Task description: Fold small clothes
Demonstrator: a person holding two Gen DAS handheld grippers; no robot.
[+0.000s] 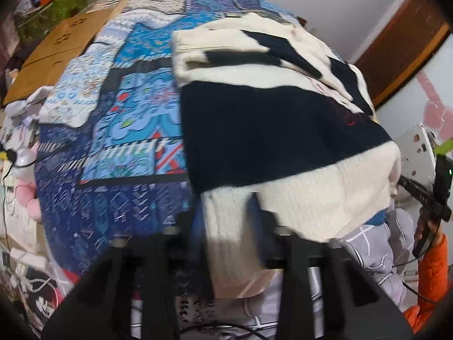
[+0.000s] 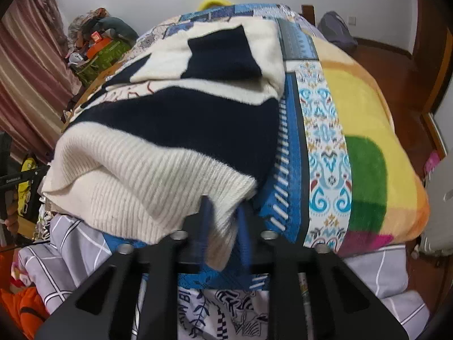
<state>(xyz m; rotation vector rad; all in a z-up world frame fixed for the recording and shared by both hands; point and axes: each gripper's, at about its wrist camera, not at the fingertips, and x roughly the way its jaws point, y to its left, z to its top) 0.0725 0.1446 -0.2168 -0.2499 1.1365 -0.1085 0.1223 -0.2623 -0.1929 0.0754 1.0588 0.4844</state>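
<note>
A bed fills the room's centre, covered by a blue patterned spread with a yellow, green and orange blanket along its far side as the right camera sees it. On the spread lies 1 cream and navy knitted sweater, partly folded, sleeves laid over its body, its ribbed cream hem hanging past the near edge of the bed. The left gripper is pinched on 1 corner of that hem, jaws narrow with the knit between them. The right gripper is clamped on the other hem corner, jaws nearly together. Grey checked bedding lies below. A cardboard sheet rests at the bed's left.
</note>
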